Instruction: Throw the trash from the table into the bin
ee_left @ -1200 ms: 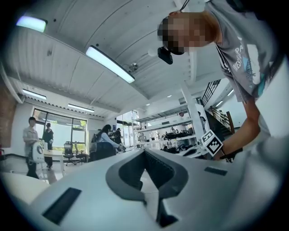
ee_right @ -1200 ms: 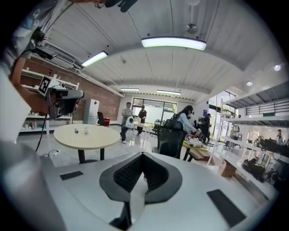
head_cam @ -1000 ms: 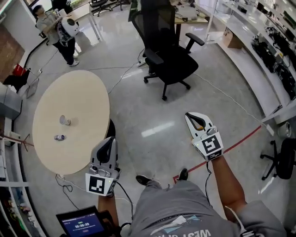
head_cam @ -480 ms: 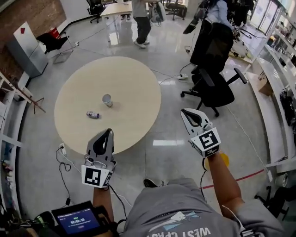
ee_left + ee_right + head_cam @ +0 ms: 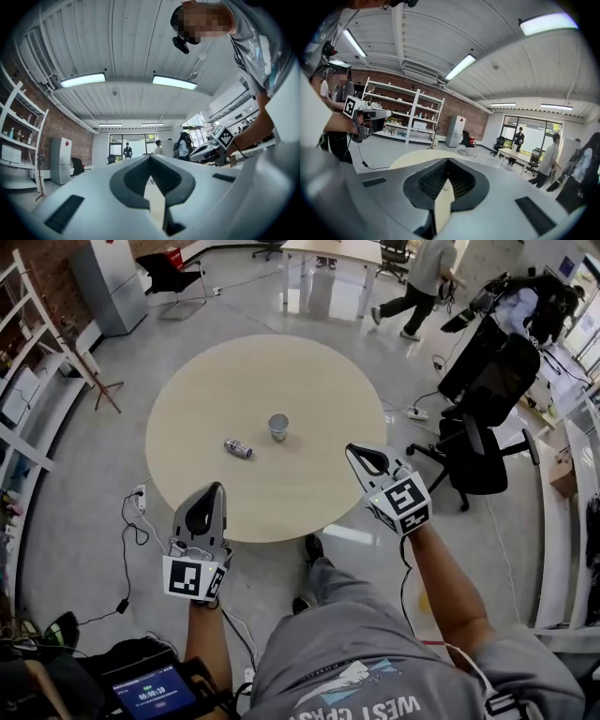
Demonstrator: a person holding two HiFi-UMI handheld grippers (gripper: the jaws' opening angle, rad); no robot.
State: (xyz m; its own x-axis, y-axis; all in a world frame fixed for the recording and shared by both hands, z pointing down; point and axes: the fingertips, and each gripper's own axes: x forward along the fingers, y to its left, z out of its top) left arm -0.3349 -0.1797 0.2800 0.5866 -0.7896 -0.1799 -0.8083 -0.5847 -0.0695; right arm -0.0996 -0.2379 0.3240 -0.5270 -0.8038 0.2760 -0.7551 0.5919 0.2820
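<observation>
Facing a round pale table (image 5: 309, 381), left gripper (image 5: 216, 489) and right gripper (image 5: 352, 452) are clenched, empty.

Screen (image 5: 157, 692) cut by bottom edge, label of the small can (image 5: 238, 448) too small to read

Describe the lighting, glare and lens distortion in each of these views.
Head view: even indoor light, wide-angle bend at the edges, a bright glare patch on the glossy floor beside the round table. Left gripper view: strong fisheye with black corners, ceiling lamps glowing. Right gripper view: same fisheye, one ceiling lamp blown out.
</observation>
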